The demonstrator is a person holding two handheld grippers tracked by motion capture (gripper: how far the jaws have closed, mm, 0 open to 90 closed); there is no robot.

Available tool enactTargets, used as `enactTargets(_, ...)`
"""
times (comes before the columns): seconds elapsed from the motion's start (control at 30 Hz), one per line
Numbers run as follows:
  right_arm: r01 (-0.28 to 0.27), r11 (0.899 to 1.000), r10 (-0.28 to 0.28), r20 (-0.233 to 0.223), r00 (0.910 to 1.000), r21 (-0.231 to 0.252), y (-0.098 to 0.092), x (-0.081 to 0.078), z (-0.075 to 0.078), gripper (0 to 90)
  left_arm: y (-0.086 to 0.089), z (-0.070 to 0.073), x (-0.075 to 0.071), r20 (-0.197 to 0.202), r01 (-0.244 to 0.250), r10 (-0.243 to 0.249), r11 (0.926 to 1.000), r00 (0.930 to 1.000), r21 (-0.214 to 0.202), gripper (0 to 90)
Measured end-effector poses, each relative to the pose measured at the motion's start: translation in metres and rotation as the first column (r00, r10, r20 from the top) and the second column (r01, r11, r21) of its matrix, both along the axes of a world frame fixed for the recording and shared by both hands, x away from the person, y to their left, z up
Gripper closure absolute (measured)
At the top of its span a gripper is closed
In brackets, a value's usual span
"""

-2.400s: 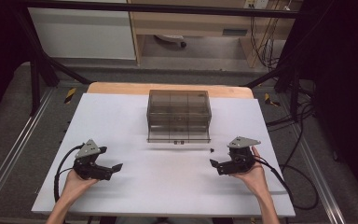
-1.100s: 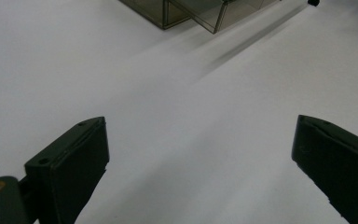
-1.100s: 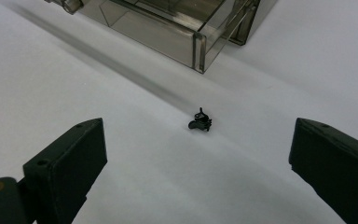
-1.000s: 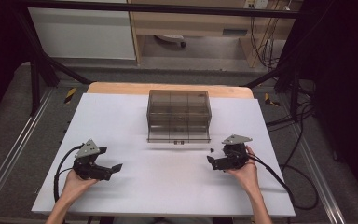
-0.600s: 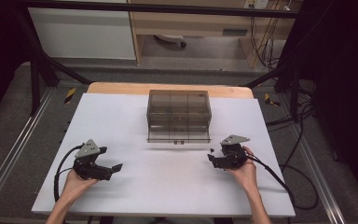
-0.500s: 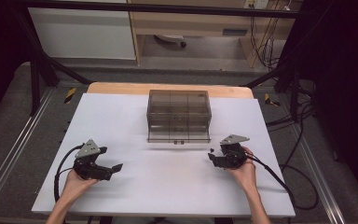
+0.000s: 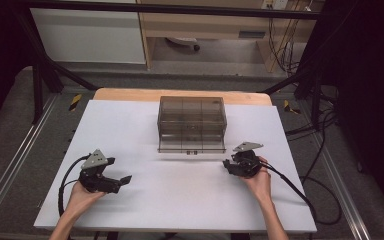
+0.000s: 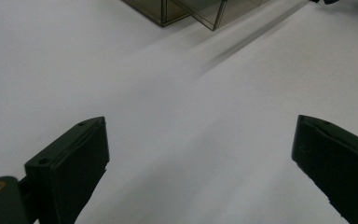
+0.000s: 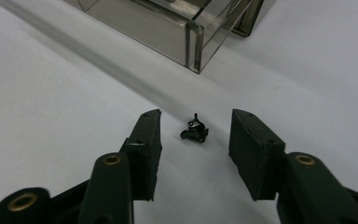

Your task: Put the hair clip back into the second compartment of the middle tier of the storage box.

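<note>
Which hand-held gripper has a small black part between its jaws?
The right hand-held gripper: a small black part lies between its open jaws. The left hand-held gripper frames bare table.

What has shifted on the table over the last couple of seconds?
The right tongs moved forward and slightly inward toward the box, and their open jaws now frame a small black clip on the white table without touching it. Nothing was gripped or released. The left tongs, open, and the box stayed put.

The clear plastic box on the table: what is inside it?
The clear plastic box has thin dividers that split it into compartments. Through its tinted walls no contents can be made out; the glare and dark tint hide any small things. One small black part lies outside, on the table.
</note>
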State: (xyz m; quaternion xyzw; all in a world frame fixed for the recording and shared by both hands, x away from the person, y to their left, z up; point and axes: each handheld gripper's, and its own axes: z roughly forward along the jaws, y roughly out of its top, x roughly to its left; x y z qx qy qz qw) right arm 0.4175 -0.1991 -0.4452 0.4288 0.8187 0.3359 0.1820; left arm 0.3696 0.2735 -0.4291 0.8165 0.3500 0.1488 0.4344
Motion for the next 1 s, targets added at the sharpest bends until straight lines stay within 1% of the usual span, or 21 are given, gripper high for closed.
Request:
enactTargets(0.2,0.010,1.000,-0.010,-0.002,1.0000,0.008,0.0004,0.0041,-0.0008,58.3,0.0000,0.0002,-0.0001,0.000,0.001,-0.001,1.0000,1.0000,0.001,3.3)
enactTargets(0.57,0.006,1.000,-0.006,-0.005,1.0000,-0.004,0.0016,0.0063,-0.0034,65.1,0.0002,-0.0001,0.0003,0.000,0.001,-0.001,1.0000,1.0000,0.001,3.3)
enactTargets(1.0,0.006,1.000,-0.006,-0.016,0.9998,-0.010,0.0001,0.0063,-0.0019,76.8,0.0005,0.0002,0.0002,0.000,0.000,0.000,1.0000,1.0000,0.000,3.3)
